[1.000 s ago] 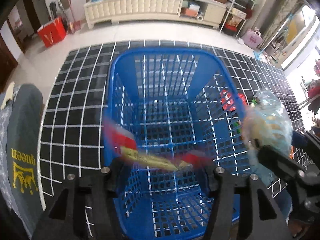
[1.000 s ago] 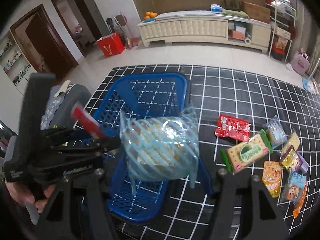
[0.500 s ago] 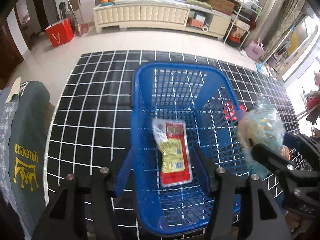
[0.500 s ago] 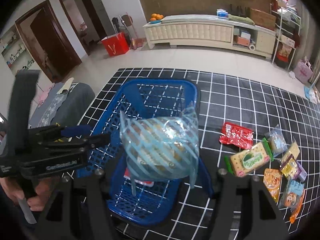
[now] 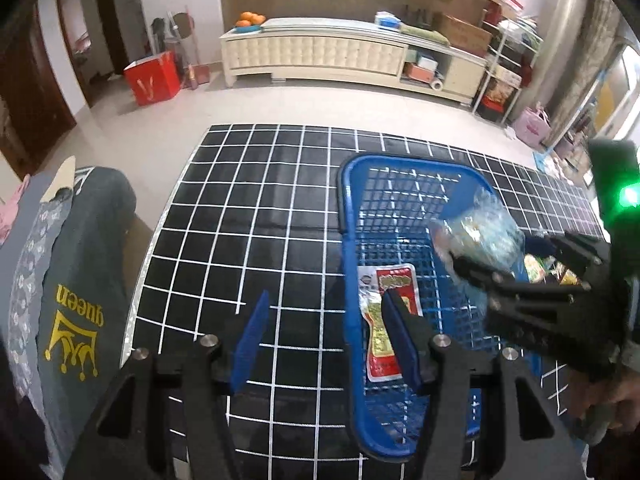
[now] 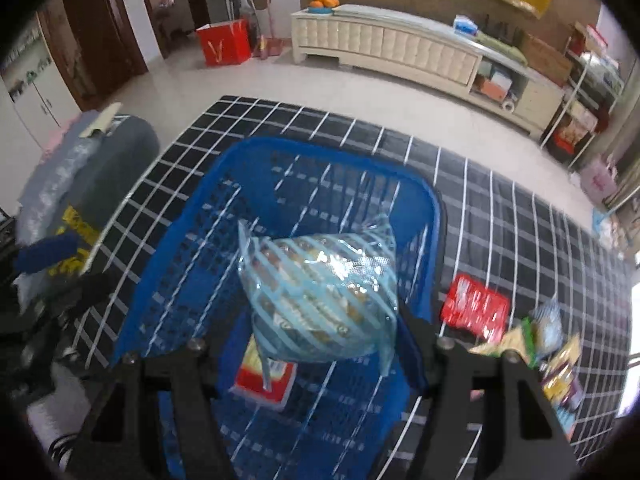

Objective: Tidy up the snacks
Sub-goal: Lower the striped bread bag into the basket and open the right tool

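Observation:
A blue mesh basket (image 5: 345,216) (image 6: 332,148) stands on a black grid mat. Flat on its floor lies a red and yellow snack packet (image 5: 380,280) (image 6: 276,384). My left gripper (image 5: 326,332) is open with nothing in it, hanging over the basket's left wall and the mat beside it. My right gripper (image 6: 320,344) is shut on a clear bag with pale blue stripes (image 6: 320,296) (image 5: 476,232), held above the inside of the basket. In the left wrist view the right gripper (image 5: 472,268) comes in from the right, over the basket's right wall.
Loose snacks lie on the mat right of the basket: a red packet (image 6: 476,312) and several small packs (image 6: 556,344). A grey garment with yellow print (image 5: 76,312) lies at the mat's left edge. A low white cabinet (image 5: 320,52) stands across the floor.
The red packet left my left gripper and landed in the basket. The left gripper then drew back to the left and upward. My right gripper carried the striped bag over the basket.

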Tool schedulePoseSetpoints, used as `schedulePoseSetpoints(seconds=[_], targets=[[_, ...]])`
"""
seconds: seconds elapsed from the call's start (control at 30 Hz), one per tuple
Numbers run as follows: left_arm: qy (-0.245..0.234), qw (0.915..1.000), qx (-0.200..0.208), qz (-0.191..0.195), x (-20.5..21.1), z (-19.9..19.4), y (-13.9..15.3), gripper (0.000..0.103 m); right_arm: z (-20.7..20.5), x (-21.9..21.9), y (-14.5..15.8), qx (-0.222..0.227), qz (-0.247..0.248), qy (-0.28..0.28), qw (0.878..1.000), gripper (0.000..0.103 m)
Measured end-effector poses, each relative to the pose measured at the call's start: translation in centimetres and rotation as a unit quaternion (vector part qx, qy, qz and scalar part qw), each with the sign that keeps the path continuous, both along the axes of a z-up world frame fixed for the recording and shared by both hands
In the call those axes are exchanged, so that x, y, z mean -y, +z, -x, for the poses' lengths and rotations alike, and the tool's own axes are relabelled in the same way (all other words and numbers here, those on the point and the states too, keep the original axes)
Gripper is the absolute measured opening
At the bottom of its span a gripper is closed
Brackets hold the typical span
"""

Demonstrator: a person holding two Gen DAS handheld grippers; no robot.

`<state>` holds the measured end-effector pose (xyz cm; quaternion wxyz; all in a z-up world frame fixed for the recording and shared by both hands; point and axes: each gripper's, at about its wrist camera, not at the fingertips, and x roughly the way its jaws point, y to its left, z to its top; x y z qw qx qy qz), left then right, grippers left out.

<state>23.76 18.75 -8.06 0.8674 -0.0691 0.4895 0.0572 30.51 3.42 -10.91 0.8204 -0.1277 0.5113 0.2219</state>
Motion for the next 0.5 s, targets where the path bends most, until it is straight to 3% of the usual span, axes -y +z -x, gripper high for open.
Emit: schedulePoseSetpoints(seconds=[0.17,0.3,0.5], targets=[[0.003,0.9999,-0.005,0.010,-0.3,-0.3,-0.4,0.056,-1.4,-1.1,-1.1,-0.005,0.030,0.009,1.000,0.073],[0.005,0.9999,-0.009,0.010,-0.3,-0.4,-0.6,0.056,-1.1,0.0,-0.5,-0.001,0.007,-0.008,1.000,0.083],[0.009,0.9998,-0.010,0.017,0.5,-0.1,-0.3,0.056,0.5,1.6,1.9,0.009,-0.021,-0.019,1.000,0.084]])
